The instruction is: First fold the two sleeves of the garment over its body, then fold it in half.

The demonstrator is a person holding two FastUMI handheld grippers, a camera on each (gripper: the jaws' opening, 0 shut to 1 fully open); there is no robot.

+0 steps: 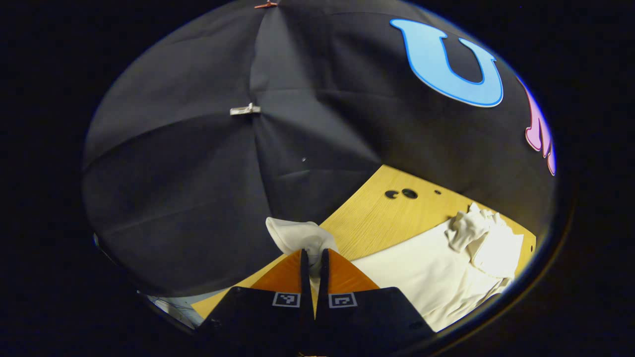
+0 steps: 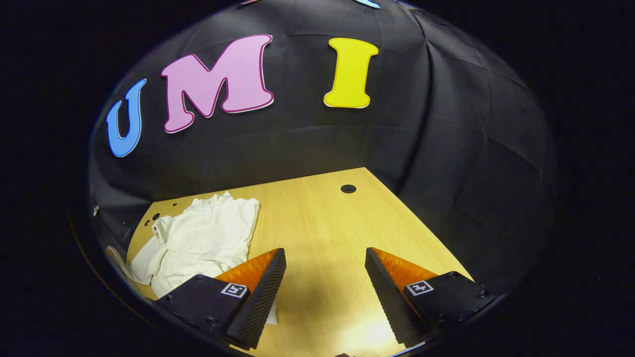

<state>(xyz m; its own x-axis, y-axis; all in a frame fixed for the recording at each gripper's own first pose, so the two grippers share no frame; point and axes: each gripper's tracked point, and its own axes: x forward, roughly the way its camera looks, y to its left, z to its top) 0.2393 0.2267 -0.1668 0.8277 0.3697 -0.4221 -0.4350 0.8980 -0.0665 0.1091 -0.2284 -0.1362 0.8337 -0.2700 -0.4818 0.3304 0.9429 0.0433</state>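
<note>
Black cloth hangs all around the booth, and a wooden table (image 1: 382,218) sits in front of it.

From the left gripper view, the table has a few small dark holes (image 1: 402,194) near its far edge. The white garment (image 1: 436,272) lies spread on the table, reaching toward the table's right side. One part of it is bunched up in a lumpy heap (image 1: 469,228) near the far edge. The left gripper (image 1: 312,260) has its two orange fingers (image 1: 285,275) close together with a bit of white cloth pinched between them. That bit of cloth (image 1: 300,235) sticks up above the fingertips, lifted off the table, near the table's left edge. A small silver clip (image 1: 244,109) holds the black cloth together higher up.

From the right gripper view, more of the table (image 2: 327,223) shows, bare and yellow, with one round hole (image 2: 348,188) near the far edge. The garment (image 2: 198,243) lies in the far left corner, crumpled, with its collar toward the far edge and a thin strip trailing off at the left edge. The right gripper (image 2: 325,260) hangs over the bare middle of the table, well apart from the garment. Its fingers (image 2: 258,292) are spread wide and hold nothing.
</note>
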